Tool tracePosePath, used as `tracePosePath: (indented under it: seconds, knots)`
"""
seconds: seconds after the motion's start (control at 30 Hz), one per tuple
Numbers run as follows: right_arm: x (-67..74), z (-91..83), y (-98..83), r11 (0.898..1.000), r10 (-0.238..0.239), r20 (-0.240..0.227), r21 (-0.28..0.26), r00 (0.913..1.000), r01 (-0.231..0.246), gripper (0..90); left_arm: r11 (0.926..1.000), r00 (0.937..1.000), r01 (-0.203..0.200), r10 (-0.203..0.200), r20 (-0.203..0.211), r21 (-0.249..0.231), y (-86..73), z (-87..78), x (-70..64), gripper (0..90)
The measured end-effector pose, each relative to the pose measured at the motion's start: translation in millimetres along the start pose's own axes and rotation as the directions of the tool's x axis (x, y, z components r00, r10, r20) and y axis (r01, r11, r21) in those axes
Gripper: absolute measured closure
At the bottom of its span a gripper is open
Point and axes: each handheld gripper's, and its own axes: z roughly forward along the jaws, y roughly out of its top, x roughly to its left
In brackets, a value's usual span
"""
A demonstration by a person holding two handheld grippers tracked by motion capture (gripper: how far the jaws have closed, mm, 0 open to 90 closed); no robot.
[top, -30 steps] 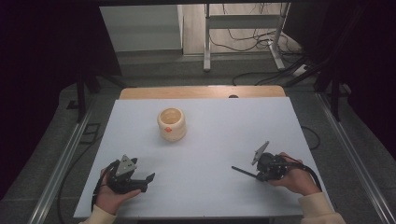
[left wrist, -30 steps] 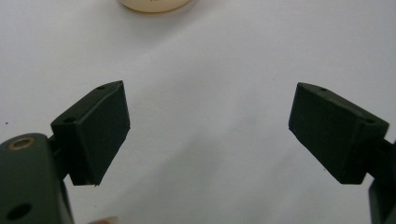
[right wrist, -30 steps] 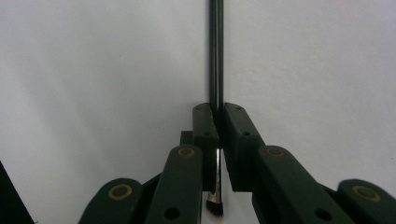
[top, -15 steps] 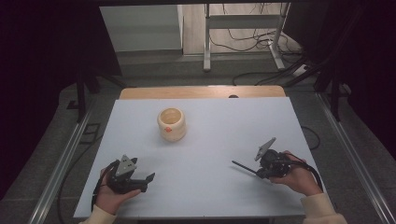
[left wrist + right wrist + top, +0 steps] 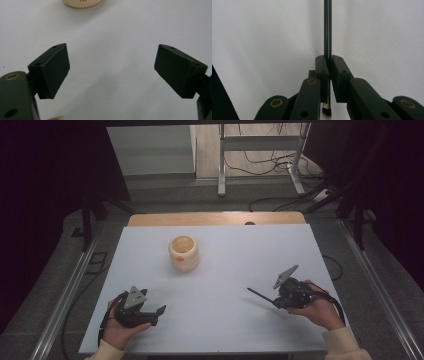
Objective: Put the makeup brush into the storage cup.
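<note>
A cream jar [image 5: 183, 253] with an orange mark on its side stands open-topped on the white table [image 5: 235, 255], left of centre; its base shows at the top of the left gripper view [image 5: 82, 2]. My left gripper [image 5: 156, 315] rests at the near left, held in a hand, and it is open [image 5: 112, 57] with nothing but bare table between its jaws. At the near right, my right gripper [image 5: 275, 301] is shut [image 5: 328, 58] on a thin black brush [image 5: 327, 30]. The brush handle [image 5: 257, 293] sticks out to the left, and its bristles [image 5: 327, 110] lie behind the jaws.
A wooden strip [image 5: 215, 218] borders the table's far edge. Metal rails [image 5: 65, 290] run along both sides of the table. Beyond it, cables and a metal stand [image 5: 260, 165] lie on the floor. A cable trails from each gripper.
My right gripper has shifted slightly to the right with the brush in it. The left gripper and the jar have stayed where they were.
</note>
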Motion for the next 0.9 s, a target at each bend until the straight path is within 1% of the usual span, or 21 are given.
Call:
tracePosePath:
  seconds: [0.23, 0.27, 0.37, 0.4, 0.6, 0.63, 0.67, 0.9]
  knots:
    - [1.6, 0.1, 4.1, 1.000, 0.010, -0.005, -0.011, 0.9999, -0.010, 83.1, 1.0000, 1.0000, -0.001, 0.001, 0.001, -0.001, 0.1, 0.0, 0.0, 13.4]
    - [2.0, -0.3, 5.1, 1.000, 0.019, -0.009, -0.014, 0.9998, -0.020, 83.1, 1.0000, 1.0000, -0.002, 0.002, 0.000, 0.000, 0.2, -0.1, -0.2, 13.4]
    - [2.2, -0.9, 6.0, 0.999, 0.021, -0.012, -0.028, 0.9997, -0.021, 83.1, 1.0000, 1.0000, -0.003, 0.003, 0.000, -0.001, 0.3, -0.1, -0.3, 13.4]
    - [2.4, -1.9, 7.2, 0.999, 0.030, -0.017, -0.038, 0.9994, -0.030, 83.1, 1.0000, 1.0000, -0.003, 0.003, 0.000, -0.001, 0.4, 0.0, -0.3, 13.4]
    - [2.8, -4.2, 10.3, 0.997, 0.049, -0.021, -0.051, 0.9986, -0.050, 83.1, 1.0000, 1.0000, -0.006, 0.006, 0.001, 0.000, 0.6, -0.1, -0.6, 13.4]
    - [3.0, -4.5, 11.0, 0.997, 0.048, -0.024, -0.052, 0.9986, -0.049, 83.1, 1.0000, 1.0000, -0.006, 0.006, 0.001, 0.000, 0.6, -0.1, -0.7, 13.4]
    - [3.6, -4.5, 12.4, 0.997, 0.043, -0.034, -0.065, 0.9985, -0.045, 83.1, 1.0000, 1.0000, -0.007, 0.007, 0.001, 0.000, 0.6, -0.1, -0.6, 13.5]
    - [5.6, -3.4, 17.5, 0.997, 0.042, -0.042, -0.066, 0.9983, -0.045, 83.1, 1.0000, 1.0000, -0.008, 0.008, 0.002, -0.001, 0.7, 0.0, -0.7, 13.5]
